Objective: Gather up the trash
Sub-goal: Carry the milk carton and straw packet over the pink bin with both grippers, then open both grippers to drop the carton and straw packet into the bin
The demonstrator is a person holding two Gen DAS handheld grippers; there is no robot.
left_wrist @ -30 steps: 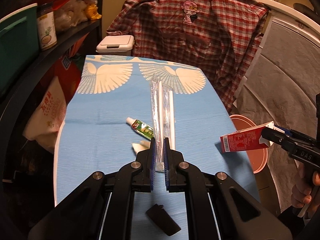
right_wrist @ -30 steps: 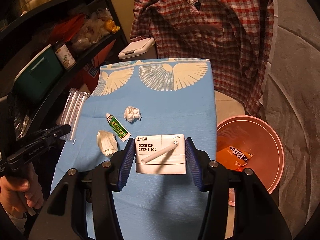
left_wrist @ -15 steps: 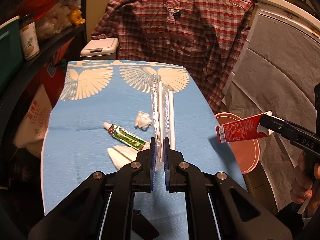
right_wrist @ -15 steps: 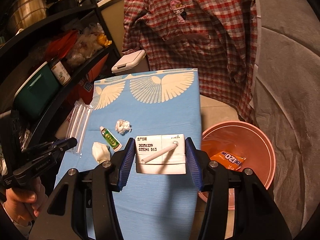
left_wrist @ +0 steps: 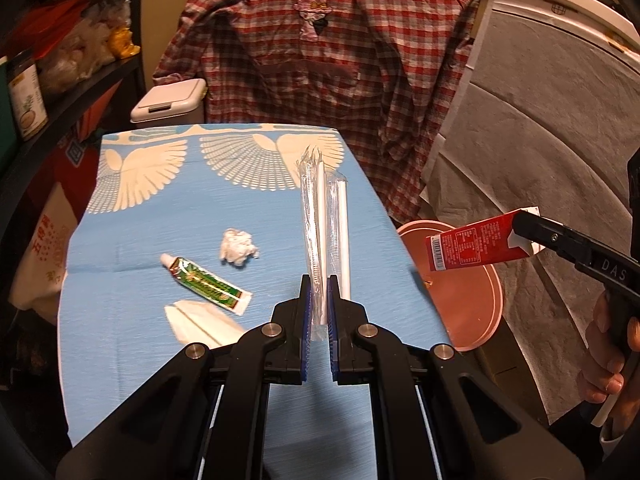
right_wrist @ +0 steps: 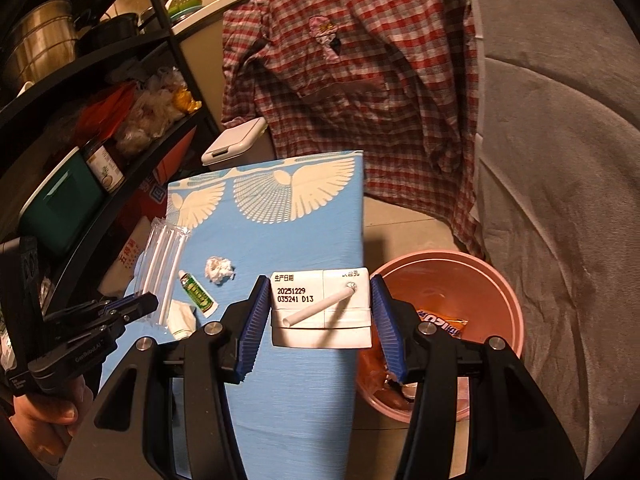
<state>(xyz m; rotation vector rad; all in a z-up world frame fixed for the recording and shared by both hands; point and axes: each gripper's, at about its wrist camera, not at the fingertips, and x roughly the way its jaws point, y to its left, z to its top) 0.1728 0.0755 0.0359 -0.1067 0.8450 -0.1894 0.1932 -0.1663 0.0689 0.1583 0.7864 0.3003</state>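
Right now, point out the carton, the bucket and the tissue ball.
carton (right_wrist: 320, 308): right wrist view, on its white top panel beside the straw.
bucket (right_wrist: 508, 280): right wrist view, on its pink rim at the far right.
tissue ball (left_wrist: 238, 246): left wrist view, on its crumpled middle.

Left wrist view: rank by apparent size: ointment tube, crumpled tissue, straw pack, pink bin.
1. straw pack and pink bin: unsure; the pack is much nearer the camera, the bin partly hidden
2. ointment tube
3. crumpled tissue
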